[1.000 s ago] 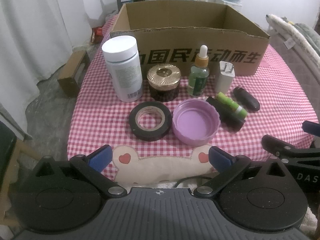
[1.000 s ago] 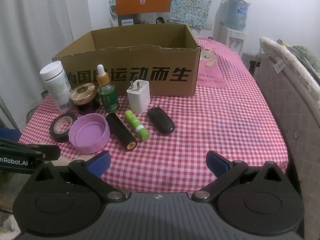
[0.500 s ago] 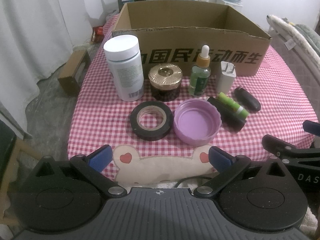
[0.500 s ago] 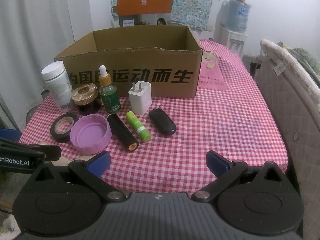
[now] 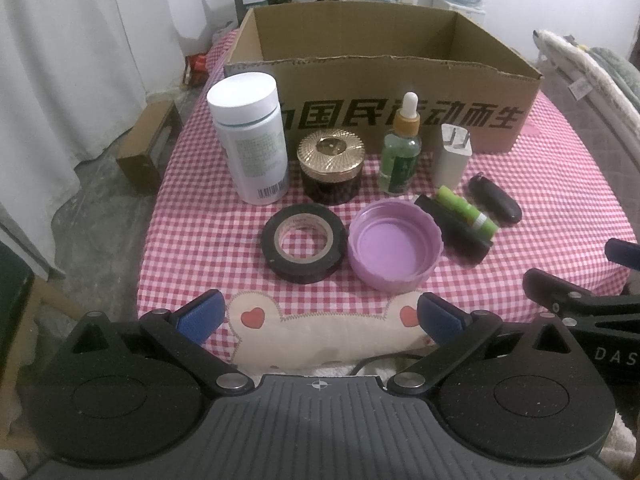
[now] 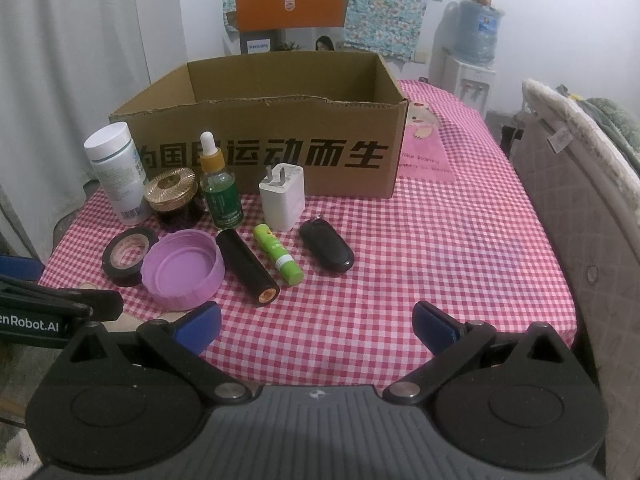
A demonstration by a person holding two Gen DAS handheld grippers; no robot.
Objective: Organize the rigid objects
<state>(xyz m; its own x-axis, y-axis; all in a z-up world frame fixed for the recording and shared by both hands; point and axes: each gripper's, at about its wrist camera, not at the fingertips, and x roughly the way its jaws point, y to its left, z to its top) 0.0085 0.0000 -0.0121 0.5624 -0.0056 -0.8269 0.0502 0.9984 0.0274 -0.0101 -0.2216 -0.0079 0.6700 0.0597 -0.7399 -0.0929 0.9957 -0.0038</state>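
We see a table draped in a red-and-white checked cloth [image 6: 460, 264] in a room with plain white walls, and pale curtains [image 5: 80, 60] hang down the left side to a worn grey floor [image 5: 100, 216] where a small brown carton [image 5: 146, 146] lies. On the far wall a floral fabric [image 6: 384, 4] is pinned up behind an orange-topped printed box [image 6: 288, 4], and to its right a water dispenser [image 6: 472, 68] carries a blue bottle. Along the right edge stands a quilted, padded piece of furniture [image 6: 592, 216] with fleecy fabric over its top; the light is dim and even.
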